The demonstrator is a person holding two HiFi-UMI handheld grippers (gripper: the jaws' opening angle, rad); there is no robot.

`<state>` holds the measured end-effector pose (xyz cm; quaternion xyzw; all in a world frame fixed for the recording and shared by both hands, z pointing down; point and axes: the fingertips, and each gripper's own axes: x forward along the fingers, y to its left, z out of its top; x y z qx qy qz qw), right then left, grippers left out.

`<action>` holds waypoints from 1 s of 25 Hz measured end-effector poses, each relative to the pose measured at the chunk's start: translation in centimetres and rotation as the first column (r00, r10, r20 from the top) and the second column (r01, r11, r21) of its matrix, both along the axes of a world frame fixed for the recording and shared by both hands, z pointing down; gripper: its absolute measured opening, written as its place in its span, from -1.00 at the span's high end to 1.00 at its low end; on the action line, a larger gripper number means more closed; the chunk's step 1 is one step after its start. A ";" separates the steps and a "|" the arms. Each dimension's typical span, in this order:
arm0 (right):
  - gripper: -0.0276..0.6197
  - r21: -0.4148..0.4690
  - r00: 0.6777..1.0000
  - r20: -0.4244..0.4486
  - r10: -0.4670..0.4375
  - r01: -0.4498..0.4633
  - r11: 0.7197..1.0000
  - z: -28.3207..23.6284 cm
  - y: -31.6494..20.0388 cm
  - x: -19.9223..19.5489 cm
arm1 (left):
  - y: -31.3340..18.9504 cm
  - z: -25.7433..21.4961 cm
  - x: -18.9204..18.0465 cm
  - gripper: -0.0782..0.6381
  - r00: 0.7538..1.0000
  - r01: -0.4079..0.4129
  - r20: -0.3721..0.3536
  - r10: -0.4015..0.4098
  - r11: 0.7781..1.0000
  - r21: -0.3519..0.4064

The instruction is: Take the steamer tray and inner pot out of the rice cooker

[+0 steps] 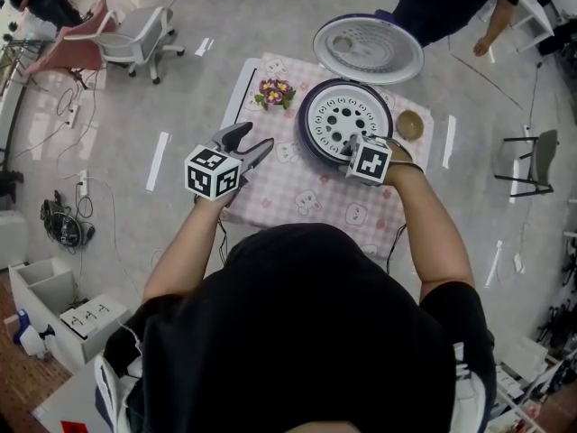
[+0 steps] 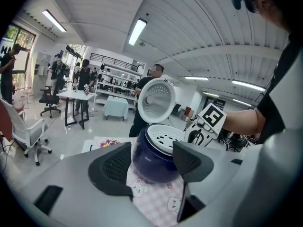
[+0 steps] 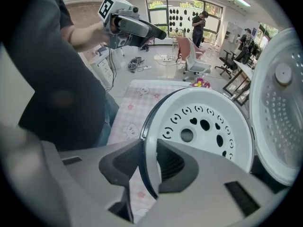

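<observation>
The dark blue rice cooker (image 1: 307, 124) stands on the pink checked cloth (image 1: 270, 192), its lid (image 1: 368, 48) swung open at the far side. The white perforated steamer tray (image 1: 343, 117) sits in its mouth. My right gripper (image 1: 352, 146) points steeply down at the tray's near rim; in the right gripper view its pads (image 3: 118, 167) clamp the steamer tray (image 3: 203, 126) rim between them. My left gripper (image 1: 254, 140) hovers open over the cloth left of the cooker, with nothing in it. In the left gripper view the cooker (image 2: 150, 167) shows beyond the open gripper (image 2: 152, 163).
A small pot of flowers (image 1: 276, 91) sits at the cloth's far left, a small brown bowl (image 1: 409, 124) right of the cooker. A person (image 1: 451, 3) stands beyond the table. An office chair (image 1: 135, 34) is on the floor at far left.
</observation>
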<state>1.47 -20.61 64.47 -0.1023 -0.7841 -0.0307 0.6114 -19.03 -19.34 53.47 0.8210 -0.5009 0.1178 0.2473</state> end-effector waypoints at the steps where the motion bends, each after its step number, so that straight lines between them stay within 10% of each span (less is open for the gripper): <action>1: 0.60 -0.006 1.000 0.012 0.003 -0.003 1.000 -0.2 0.1 -0.1 | 0.1 -0.1 0.1 -0.02 1.000 -0.001 0.001 0.001 1.000 0.002; 25: 0.80 0.173 0.994 0.104 0.016 -0.034 0.984 -3.6 -0.5 -0.3 | 1.2 -2.0 1.0 -0.02 1.000 -0.026 -0.001 0.027 0.999 0.028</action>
